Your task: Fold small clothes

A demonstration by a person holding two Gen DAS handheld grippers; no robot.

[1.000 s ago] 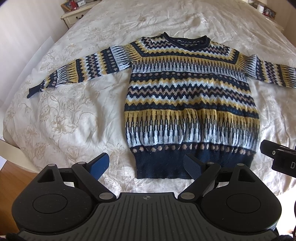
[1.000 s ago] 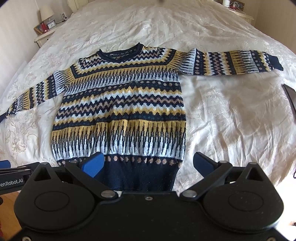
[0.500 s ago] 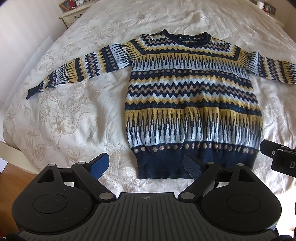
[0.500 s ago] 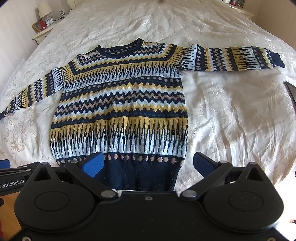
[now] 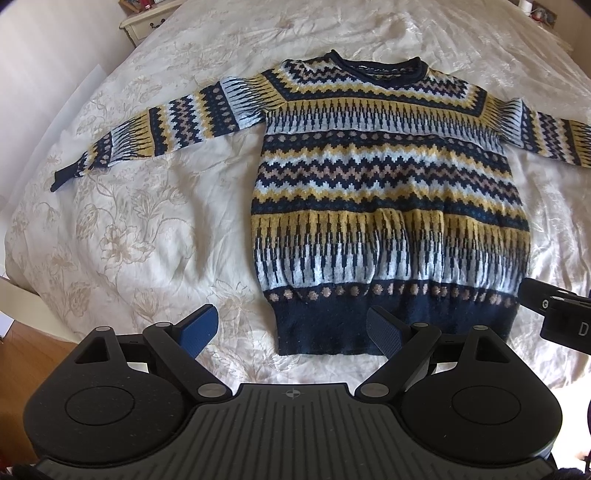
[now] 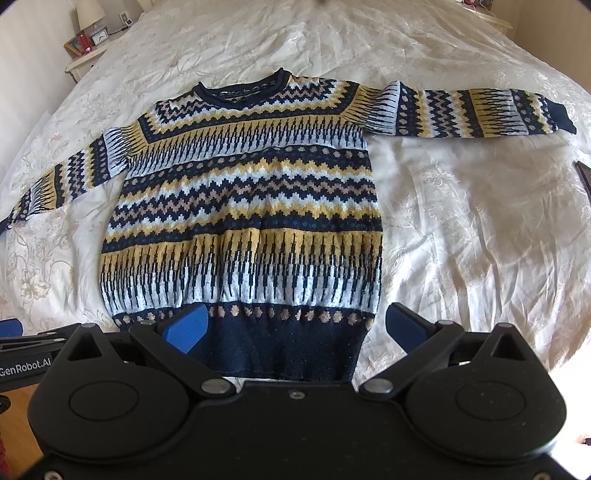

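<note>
A patterned knit sweater [image 5: 388,184] in navy, yellow, white and tan lies flat on the bed, front up, both sleeves spread out sideways; it also shows in the right wrist view [image 6: 243,206]. My left gripper [image 5: 291,326] is open and empty, above the left corner of the navy hem [image 5: 332,328]. My right gripper [image 6: 295,325] is open and empty, above the right part of the hem [image 6: 288,350]. The right gripper's body shows at the right edge of the left wrist view [image 5: 554,317].
A cream floral bedspread [image 5: 129,221] covers the bed. A nightstand [image 5: 147,22] stands at the far left, with a lamp [image 6: 90,14] and small items on it. Wooden floor [image 5: 22,350] shows at the near left. A dark flat object [image 6: 583,177] lies at the right edge.
Both grippers have moved forward toward the sweater, which now sits lower and larger in both views. Both stay open. The sweater has not moved.
</note>
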